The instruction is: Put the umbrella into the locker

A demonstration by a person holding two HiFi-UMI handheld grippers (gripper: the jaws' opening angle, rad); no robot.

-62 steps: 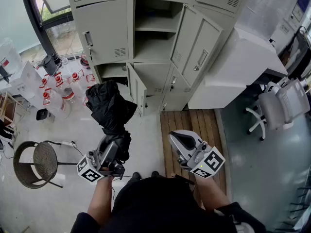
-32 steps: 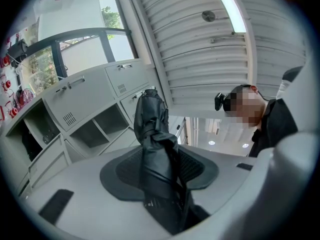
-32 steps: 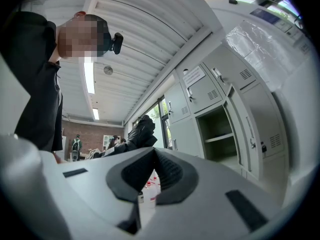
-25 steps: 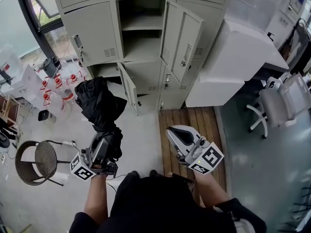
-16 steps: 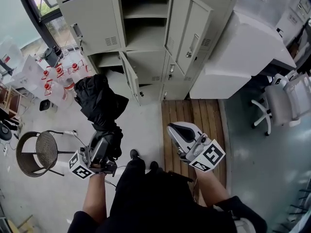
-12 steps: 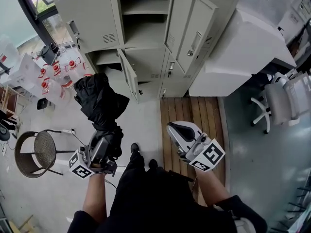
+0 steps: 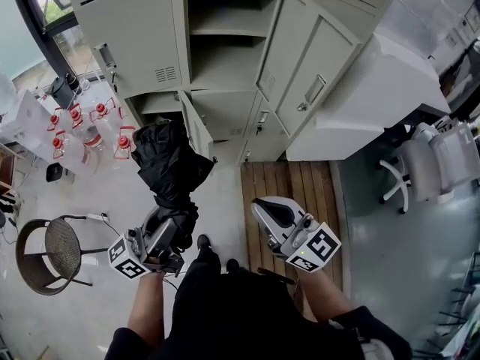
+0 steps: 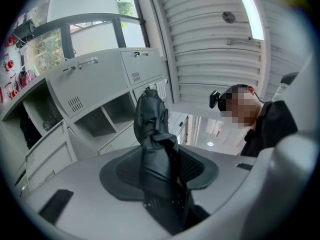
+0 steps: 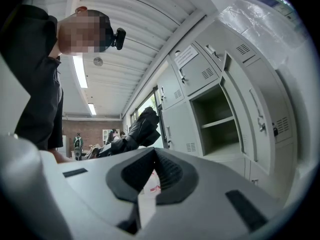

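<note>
Left gripper [image 7: 166, 229] clamped on umbrella [image 7: 169, 165] at handle end. Bundle points toward 12 o'clock, likely lined up for open locker [image 7: 225, 72]. Umbrella outside locker, well short. Right gripper [image 7: 271, 211], 4 o'clock of umbrella: jaws together, empty, kept clear.

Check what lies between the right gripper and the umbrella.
Only bare floor separates the right gripper from the umbrella, as the head view shows.

Black clothing [image 7: 232, 313]; grey left tool [image 7: 169, 222] and right tool [image 7: 264, 207].
</note>
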